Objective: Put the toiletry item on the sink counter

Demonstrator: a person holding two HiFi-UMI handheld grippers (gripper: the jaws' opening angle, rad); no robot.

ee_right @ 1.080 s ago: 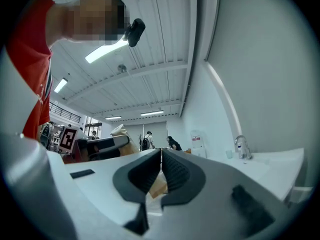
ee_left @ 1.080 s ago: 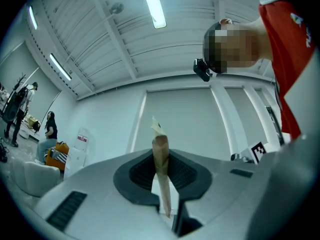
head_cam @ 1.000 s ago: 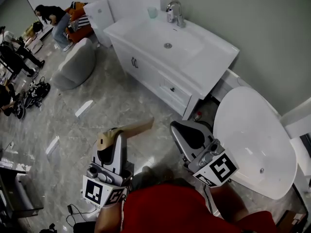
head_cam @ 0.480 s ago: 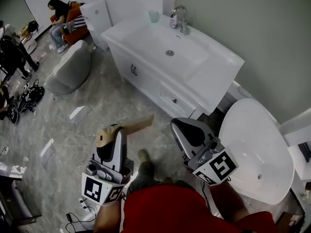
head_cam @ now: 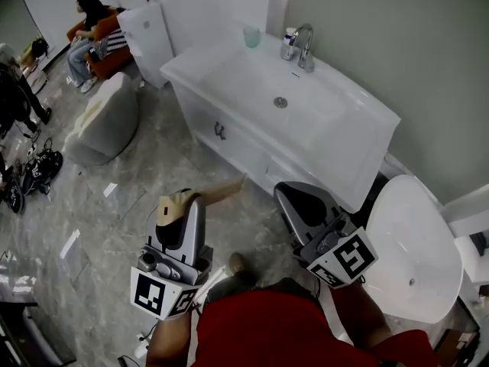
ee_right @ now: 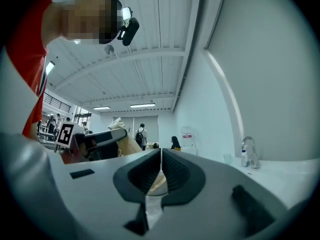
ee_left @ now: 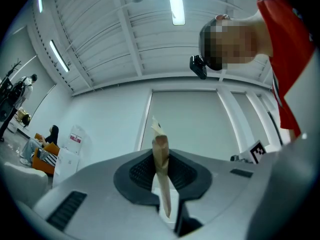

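Observation:
The toiletry item (head_cam: 216,193) is a tan, flat tube. My left gripper (head_cam: 180,202) is shut on its lower end, and the tube sticks out forward and to the right above the floor. In the left gripper view the tube (ee_left: 161,161) stands edge-on between the dark pads. My right gripper (head_cam: 303,202) is shut with nothing in it; its pads (ee_right: 172,173) meet at a thin seam. The white sink counter (head_cam: 359,125) lies ahead, apart from both grippers. From the right gripper view the left gripper and the tube (ee_right: 121,136) show at left.
On the counter stand a chrome faucet (head_cam: 305,43) and a pale green cup (head_cam: 252,36). A white oval fixture (head_cam: 416,243) sits at the right, by the wall. A grey armchair (head_cam: 103,119) and seated people (head_cam: 90,21) are at the far left, on the marble floor.
The head view has swung: the sink counter now sits lower and further right, and the white fixture has slid right. Both grippers keep their pose, and the tube stays gripped.

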